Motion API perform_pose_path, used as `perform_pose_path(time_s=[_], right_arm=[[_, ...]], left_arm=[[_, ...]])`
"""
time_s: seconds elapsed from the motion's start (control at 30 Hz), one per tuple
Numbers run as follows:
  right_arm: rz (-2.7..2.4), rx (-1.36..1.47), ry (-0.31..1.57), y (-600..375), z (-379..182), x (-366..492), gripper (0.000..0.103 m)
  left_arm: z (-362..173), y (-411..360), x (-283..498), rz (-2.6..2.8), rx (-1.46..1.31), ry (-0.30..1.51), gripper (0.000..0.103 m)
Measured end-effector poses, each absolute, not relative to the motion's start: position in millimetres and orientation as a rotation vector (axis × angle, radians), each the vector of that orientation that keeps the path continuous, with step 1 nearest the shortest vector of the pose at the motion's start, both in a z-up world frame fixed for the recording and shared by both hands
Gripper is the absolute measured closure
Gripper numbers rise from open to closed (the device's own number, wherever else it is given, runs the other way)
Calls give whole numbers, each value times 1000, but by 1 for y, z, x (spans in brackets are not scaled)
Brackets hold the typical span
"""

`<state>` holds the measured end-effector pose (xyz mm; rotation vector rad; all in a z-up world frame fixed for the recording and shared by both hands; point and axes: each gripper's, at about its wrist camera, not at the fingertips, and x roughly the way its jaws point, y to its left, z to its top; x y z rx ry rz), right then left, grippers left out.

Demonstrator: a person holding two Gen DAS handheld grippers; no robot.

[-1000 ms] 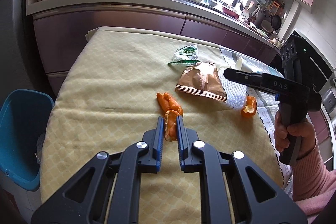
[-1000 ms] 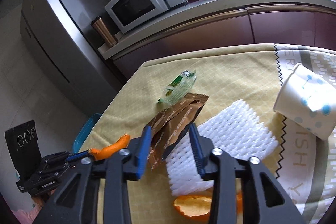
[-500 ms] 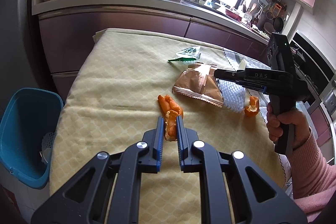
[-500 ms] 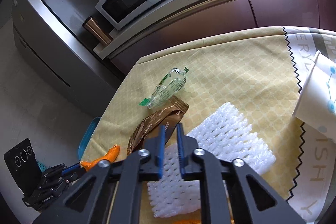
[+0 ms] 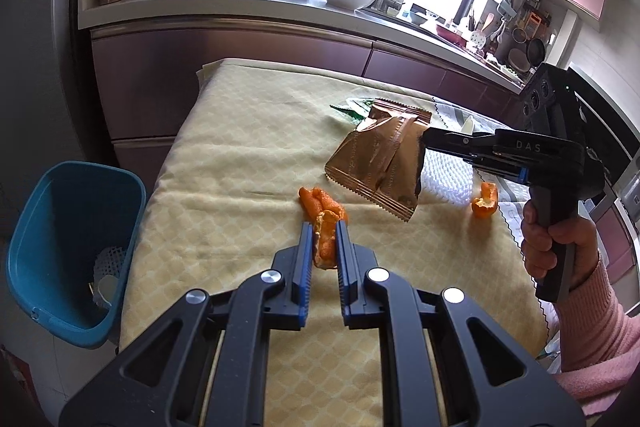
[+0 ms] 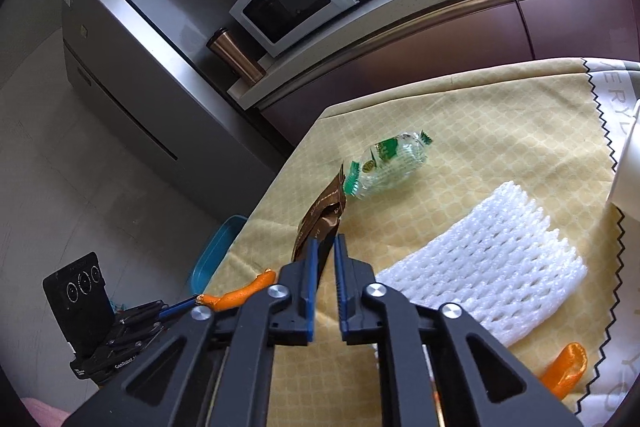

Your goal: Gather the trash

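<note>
The bench (image 5: 224, 147), under its yellow cloth, carries the trash not yet collected; the blue bin (image 5: 60, 227) stands on the floor beside its left edge (seen in full only from the left wrist, where a white net already lies inside). Next in size, the white foam net (image 6: 492, 259) lies flat on the cloth, the clear green-printed wrapper (image 6: 388, 163) beyond it. The right gripper (image 6: 325, 247) has its jaws narrow, just reopened a little, pinching one end of the brown snack wrapper (image 5: 380, 163), which hangs lifted and tilted clear of the cloth. The left gripper (image 5: 324, 231) has its jaws nearly closed on a piece of orange peel (image 5: 326, 239). To do the step well, carry both loads over the bin's open mouth before releasing, keeping the thin foil firmly gripped since the hold looks slight. Only the left view shows the hand (image 5: 556, 239) on the right handle; the right view alone shows the net's full outline and a loose peel strip (image 6: 564, 367) by its near corner.
</note>
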<state>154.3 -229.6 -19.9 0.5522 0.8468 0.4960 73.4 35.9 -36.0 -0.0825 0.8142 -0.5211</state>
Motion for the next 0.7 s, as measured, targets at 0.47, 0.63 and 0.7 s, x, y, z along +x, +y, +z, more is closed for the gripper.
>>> perform_pose_path(time_s=[0.47, 0.63, 0.7], right_arm=[[534, 533, 835, -207, -20, 153, 101], [597, 489, 797, -192, -2, 147, 101], [619, 480, 790, -185, 3, 147, 101]], left_arm=[[-34, 52, 68, -496, -95, 805, 92], [-27, 62, 64, -482, -92, 783, 92], [-24, 69, 63, -473, -97, 777, 93]])
